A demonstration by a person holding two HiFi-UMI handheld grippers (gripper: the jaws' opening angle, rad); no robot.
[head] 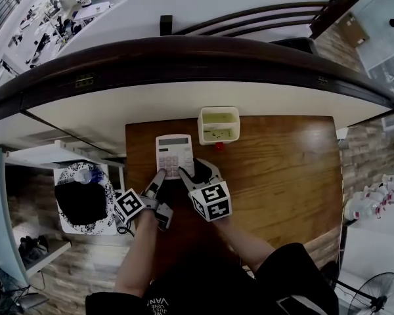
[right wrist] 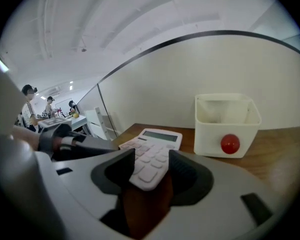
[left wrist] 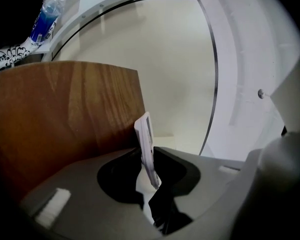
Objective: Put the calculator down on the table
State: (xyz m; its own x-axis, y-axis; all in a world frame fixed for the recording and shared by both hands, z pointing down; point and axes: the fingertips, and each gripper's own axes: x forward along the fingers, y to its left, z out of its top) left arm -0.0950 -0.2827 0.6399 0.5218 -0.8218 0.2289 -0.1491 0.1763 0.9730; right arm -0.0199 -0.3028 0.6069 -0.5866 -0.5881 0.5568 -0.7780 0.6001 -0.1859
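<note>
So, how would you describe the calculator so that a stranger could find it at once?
On the brown wooden table, find the white bin at the far edge. The calculator is just left of it, by the table's left edge. It alone is flat and white, with a grey screen and rows of keys; the bin is a hollow box.

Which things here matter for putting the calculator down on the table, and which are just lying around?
In the job: calculator; left hand-held gripper, shut on its edge; right hand-held gripper, open around it; table.
Lying about: white bin; red ball; water bottle.
</note>
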